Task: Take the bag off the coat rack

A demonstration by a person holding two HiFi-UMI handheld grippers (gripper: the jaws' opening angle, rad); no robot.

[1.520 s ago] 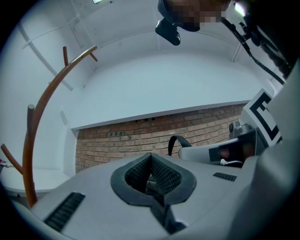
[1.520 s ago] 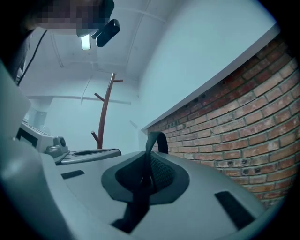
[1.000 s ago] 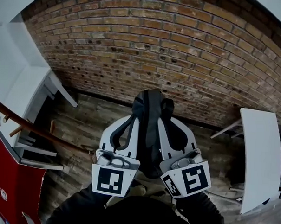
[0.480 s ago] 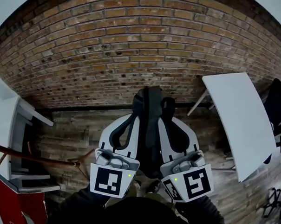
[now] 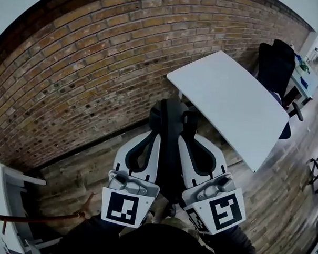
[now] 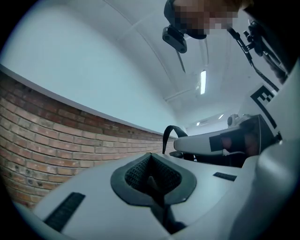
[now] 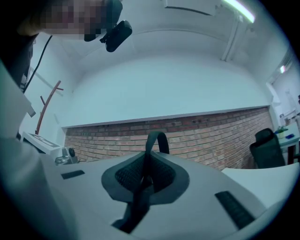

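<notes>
1. The black bag point(image 5: 171, 150) hangs in the lower middle of the head view, squeezed between the two claws and clear of the wooden floor point(image 5: 272, 192).
2. The left claw point(image 5: 154, 130) sits on the bag's left side. In the left gripper view the left claw point(image 6: 151, 176) has its ribbed pads pressed together, with a dark strip of the bag caught in the seam between them.
3. The right claw point(image 5: 186, 133) sits on the bag's right side. In the right gripper view the right claw point(image 7: 146, 176) is pinching a black strap point(image 7: 157, 138) of the bag, which loops up just past the pads and runs down through the slit below them.
4. That same strap loop point(image 6: 171, 133) shows right of centre in the left gripper view, beside the other claw's white body.
5. The coat rack point(image 5: 39, 217) is a thin brown rod at the lower left edge of the head view, well apart from the bag. Its reddish branches point(image 7: 47, 103) stand at the left of the right gripper view.
6. A brick wall point(image 5: 98, 68) fills the upper left of the head view.
7. A white bench point(image 5: 229, 95) lies in the upper right, just beyond the bag's top, with a black chair point(image 5: 277, 60) behind it.
</notes>
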